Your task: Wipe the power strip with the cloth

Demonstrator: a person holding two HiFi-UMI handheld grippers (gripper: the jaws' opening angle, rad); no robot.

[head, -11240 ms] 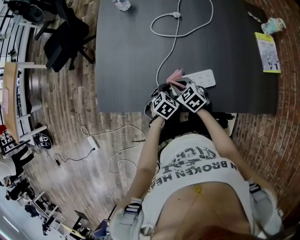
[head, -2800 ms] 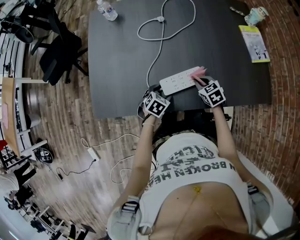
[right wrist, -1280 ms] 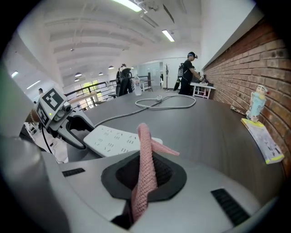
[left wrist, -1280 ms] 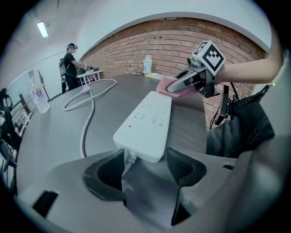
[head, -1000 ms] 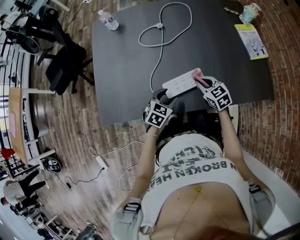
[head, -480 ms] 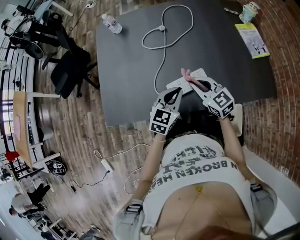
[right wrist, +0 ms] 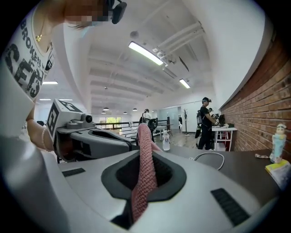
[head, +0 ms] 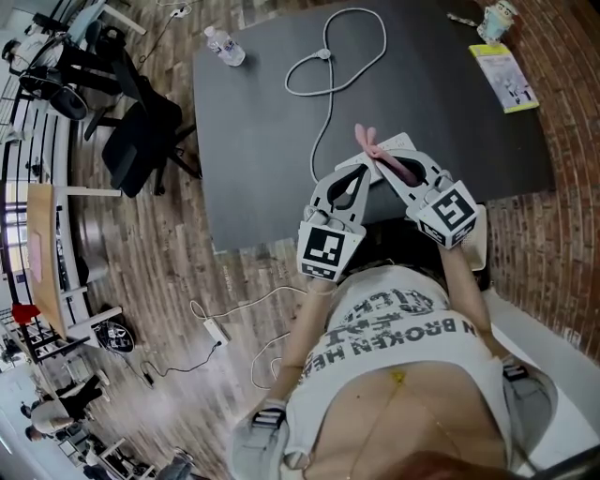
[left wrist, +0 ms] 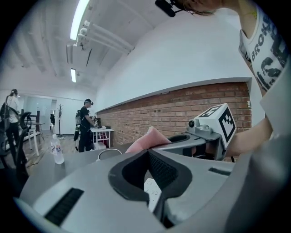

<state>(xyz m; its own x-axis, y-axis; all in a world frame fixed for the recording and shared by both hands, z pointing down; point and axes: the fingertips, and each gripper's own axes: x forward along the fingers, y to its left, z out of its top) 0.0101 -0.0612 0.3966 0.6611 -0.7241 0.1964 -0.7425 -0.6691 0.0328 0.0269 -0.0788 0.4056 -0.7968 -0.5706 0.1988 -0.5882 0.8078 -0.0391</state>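
Observation:
Both grippers are lifted above the black table, tips close together. My right gripper is shut on the pink cloth, which runs up between its jaws as a ribbed strip and pokes out past the tips. My left gripper is shut with nothing between its jaws. From the left gripper view the cloth and the right gripper's marker cube are just ahead. The white power strip lies on the table below, mostly hidden by the grippers; a bit of the power strip shows under the left jaws.
The strip's white cable loops across the table's far half. A water bottle stands at the far left corner, a yellow booklet and a small figure at the far right. An office chair stands left of the table.
Both grippers have risen off the table toward the head camera. The right one lifted the cloth off the power strip. The left jaws, open a second ago, are shut.

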